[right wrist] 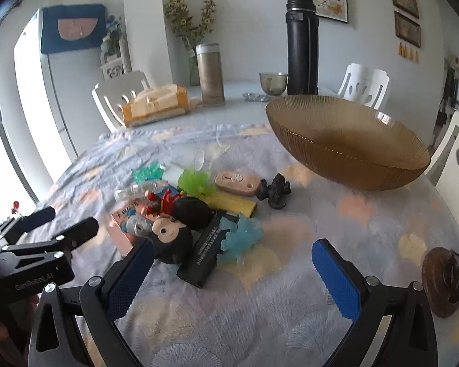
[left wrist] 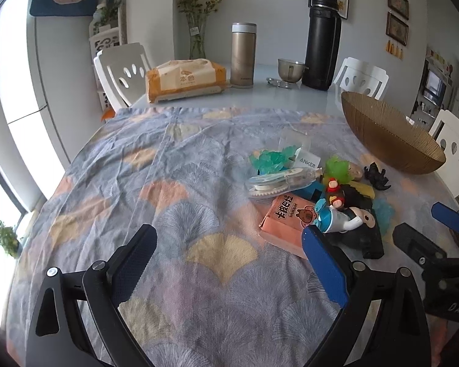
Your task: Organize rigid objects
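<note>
1. Risk: the small toys and gadgets lie tangled in one pile (right wrist: 192,211) on the patterned cloth-covered table (right wrist: 260,321); lifting one could drag its neighbours or roll them off.
2. The ribbed amber glass bowl (right wrist: 352,159) stands empty, beyond the pile.
3. Left claw (left wrist: 229,269): spread wide, holding nothing, above the cloth.
4. Right claw (right wrist: 232,278): equally wide, empty, just before the black rectangular box (right wrist: 203,253).
</note>
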Tool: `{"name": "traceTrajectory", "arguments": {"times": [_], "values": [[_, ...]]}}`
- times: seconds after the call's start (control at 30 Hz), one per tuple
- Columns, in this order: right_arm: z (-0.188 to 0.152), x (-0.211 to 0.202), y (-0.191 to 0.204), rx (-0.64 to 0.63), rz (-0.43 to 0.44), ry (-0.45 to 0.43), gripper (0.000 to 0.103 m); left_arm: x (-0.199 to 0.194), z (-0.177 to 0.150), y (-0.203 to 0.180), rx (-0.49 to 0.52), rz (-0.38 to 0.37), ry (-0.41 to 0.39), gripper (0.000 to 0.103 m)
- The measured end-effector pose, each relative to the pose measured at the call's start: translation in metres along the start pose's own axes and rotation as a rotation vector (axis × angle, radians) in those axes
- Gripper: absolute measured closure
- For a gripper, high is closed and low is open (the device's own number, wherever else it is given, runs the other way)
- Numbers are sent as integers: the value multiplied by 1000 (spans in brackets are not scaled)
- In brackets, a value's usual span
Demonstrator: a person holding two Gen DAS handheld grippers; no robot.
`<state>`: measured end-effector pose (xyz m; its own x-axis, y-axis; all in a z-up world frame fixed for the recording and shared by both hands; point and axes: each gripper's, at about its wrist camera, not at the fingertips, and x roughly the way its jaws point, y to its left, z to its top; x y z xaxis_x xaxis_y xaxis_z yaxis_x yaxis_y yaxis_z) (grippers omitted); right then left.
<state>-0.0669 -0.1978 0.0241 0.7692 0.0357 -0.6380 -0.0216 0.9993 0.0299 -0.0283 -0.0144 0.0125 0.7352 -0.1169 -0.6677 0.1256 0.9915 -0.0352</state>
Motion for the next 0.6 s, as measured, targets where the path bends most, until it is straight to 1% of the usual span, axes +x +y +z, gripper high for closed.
{"name": "traceTrajectory", "arguments": {"times": [0.1, 0.27, 0.6], "values": [[-1, -3, 5, -24, -20, -18, 0, 1, -1, -2, 12, 1, 7, 6], [-1, -3, 7, -38, -47, -14, 0, 1, -1, -7, 39, -2, 6, 4], [-1, -2, 6, -44, -50, -5, 0, 0, -3, -8, 37, -4, 9, 3]]}}
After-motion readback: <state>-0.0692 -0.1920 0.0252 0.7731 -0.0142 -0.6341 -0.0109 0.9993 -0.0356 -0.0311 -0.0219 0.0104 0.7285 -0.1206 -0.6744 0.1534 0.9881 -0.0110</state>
